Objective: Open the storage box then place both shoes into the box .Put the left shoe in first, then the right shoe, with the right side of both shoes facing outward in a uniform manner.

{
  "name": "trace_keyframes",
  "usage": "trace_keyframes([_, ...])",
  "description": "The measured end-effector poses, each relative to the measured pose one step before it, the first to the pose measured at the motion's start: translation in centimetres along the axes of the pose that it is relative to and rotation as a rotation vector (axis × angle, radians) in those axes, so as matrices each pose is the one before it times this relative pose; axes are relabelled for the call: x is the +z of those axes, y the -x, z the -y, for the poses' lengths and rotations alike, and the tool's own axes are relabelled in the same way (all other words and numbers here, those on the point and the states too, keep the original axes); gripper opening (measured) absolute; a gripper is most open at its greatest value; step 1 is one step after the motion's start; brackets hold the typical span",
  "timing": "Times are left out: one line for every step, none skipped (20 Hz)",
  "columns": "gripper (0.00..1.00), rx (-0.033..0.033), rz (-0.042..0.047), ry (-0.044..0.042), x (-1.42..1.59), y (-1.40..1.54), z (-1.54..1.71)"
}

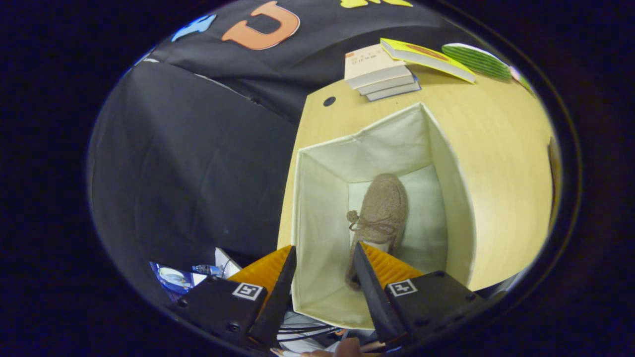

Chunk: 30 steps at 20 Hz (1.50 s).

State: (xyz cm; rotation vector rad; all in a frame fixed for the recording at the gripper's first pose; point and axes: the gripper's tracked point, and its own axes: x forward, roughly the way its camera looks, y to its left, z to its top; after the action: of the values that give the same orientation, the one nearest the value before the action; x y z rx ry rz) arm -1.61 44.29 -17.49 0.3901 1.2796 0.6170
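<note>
While my claw [322, 277] hangs wide open and empty above the box [446, 148], one shoe [382, 208] lies on its floor, just beyond my fingers, long axis running straight away from me.

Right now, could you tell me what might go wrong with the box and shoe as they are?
1. The shoe lies flat mid-box, so the second shoe may not fit beside it.
2. The hand-held gripper is open above the box's soft near wall; lowering could snag it.
</note>
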Motion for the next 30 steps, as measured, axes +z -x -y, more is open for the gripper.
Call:
trace_keyframes([0.77,-0.00155,-0.00158,0.01407,-0.064,0.823,0.024])
trace_keyframes([0.77,-0.00957,0.00427,0.02009,0.091,0.780,0.285])
trace_keyframes([0.78,-0.02237,0.00588,0.03364,0.053,0.914,0.949])
trace_keyframes([0.81,-0.01820,0.01097,0.02187,0.253,1.002,0.680])
trace_keyframes([0.84,-0.02282,0.01098,0.01781,0.172,1.291,0.898])
trace_keyframes([0.84,-0.00232,0.00726,-0.00515,-0.079,1.395,0.641])
trace_keyframes([0.84,-0.00441,0.00718,-0.00276,-0.013,1.470,0.697])
trace_keyframes([0.84,-0.01258,0.01398,0.00431,0.213,1.519,1.205])
trace_keyframes([0.84,-0.01698,0.01862,0.01977,0.383,1.348,1.348])
trace_keyframes([0.84,-0.02277,0.02026,0.02187,0.351,1.419,1.711])
trace_keyframes([0.84,-0.02057,0.01334,0.02217,0.125,1.659,1.479])
trace_keyframes([0.84,-0.01947,0.01267,0.01651,0.091,1.384,1.982])
trace_keyframes([0.84,-0.02652,0.01764,-0.00096,0.104,1.218,2.389])
trace_keyframes([0.86,-0.03304,0.01478,-0.00995,0.131,1.103,2.656])
trace_keyframes([0.87,-0.03679,0.01117,-0.01498,0.062,0.860,2.816])
trace_keyframes([0.87,-0.03873,0.00546,-0.01501,0.071,0.624,2.939])
trace_keyframes([0.87,-0.04262,-0.00222,-0.00676,-0.177,0.404,2.895])
trace_keyframes([0.87,-0.04528,-0.00944,0.00439,-0.214,0.013,2.983])
trace_keyframes([0.87,-0.03223,-0.01978,0.01586,-0.503,-0.188,2.390])
trace_keyframes([0.87,-0.02198,-0.00737,0.00946,-0.211,-0.443,2.194])
trace_keyframes([0.87,-0.02326,-0.00742,0.00326,-0.136,-0.901,2.032])
trace_keyframes([0.87,-0.02649,-0.02253,0.00604,-0.640,-1.110,2.245])
trace_keyframes([0.88,-0.02633,-0.01824,-0.00367,-0.443,-0.599,2.014])
trace_keyframes([0.88,-0.02349,-0.02593,0.00268,-0.473,-0.621,1.731])
trace_keyframes([0.89,-0.00997,-0.02431,0.00489,-0.363,-0.813,1.331])
trace_keyframes([0.89,-0.00811,-0.02029,-0.00019,-0.260,-0.998,1.118])
trace_keyframes([0.89,-0.01240,-0.02989,-0.00541,-0.370,-1.023,1.033])
trace_keyframes([0.89,-0.00173,-0.02264,-0.01439,-0.154,-0.889,0.790])
trace_keyframes([0.89,0.00030,-0.02245,-0.01589,-0.091,-0.939,0.620])
trace_keyframes([0.89,0.00342,-0.02217,-0.00769,-0.006,-0.943,0.536])
